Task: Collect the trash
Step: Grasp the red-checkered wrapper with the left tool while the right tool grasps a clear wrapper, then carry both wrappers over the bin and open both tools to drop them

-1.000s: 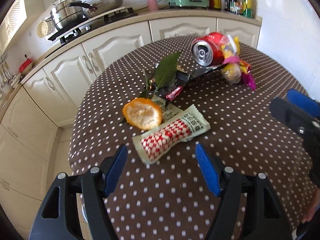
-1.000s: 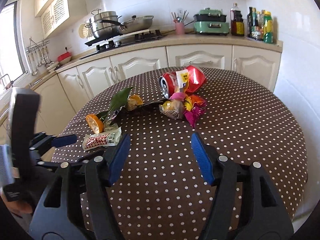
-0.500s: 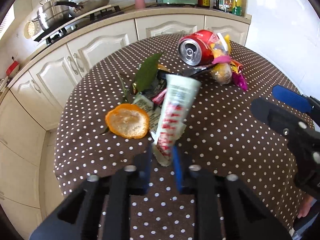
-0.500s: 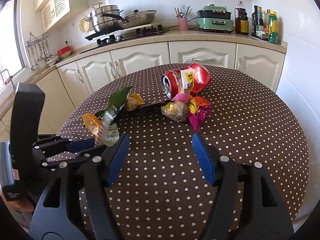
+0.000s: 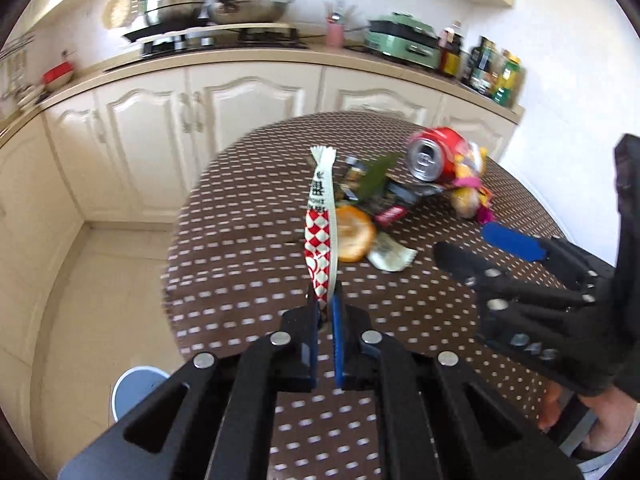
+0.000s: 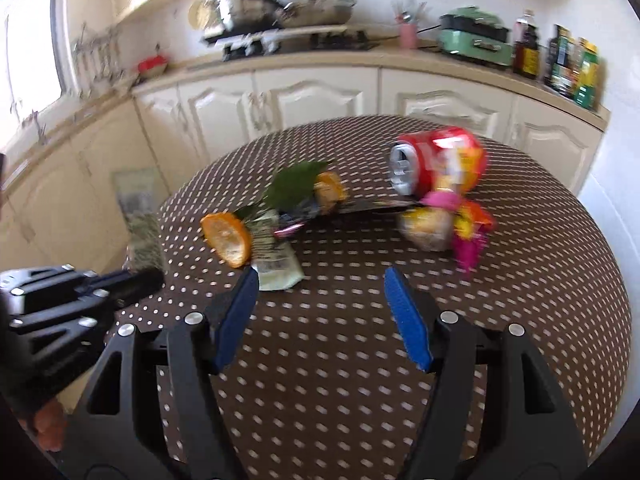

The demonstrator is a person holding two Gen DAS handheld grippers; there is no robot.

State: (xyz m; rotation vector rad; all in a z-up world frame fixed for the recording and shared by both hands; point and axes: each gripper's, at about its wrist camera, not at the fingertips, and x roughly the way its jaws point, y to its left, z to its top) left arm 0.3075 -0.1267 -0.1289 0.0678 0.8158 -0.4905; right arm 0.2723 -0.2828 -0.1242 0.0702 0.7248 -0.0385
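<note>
My left gripper [image 5: 325, 300] is shut on the lower end of a red-and-white checked wrapper [image 5: 320, 220], which stands upright, clear of the brown dotted table [image 5: 248, 264]. Behind it lie an orange peel [image 5: 354, 234], a small pale wrapper [image 5: 390, 254], a green leaf [image 5: 374, 178] and a red can [image 5: 434, 158]. My right gripper [image 6: 320, 276] hangs open above the table, just short of the pale wrapper [image 6: 278, 266] and the orange peel [image 6: 226, 238], with nothing between its fingers. The can [image 6: 436, 160] and colourful snack bags [image 6: 440, 224] lie further right.
A pale blue bin [image 5: 134, 388] stands on the floor below the table's left edge. Cream cabinets [image 5: 240, 120] and a counter with pots, a green cooker and bottles run behind the table. A person's hand [image 5: 608, 428] holds the right gripper.
My left gripper has shut on the checked wrapper, lifted it off the table and swung left. My right gripper stayed open and moved in toward the orange peel and pale wrapper.
</note>
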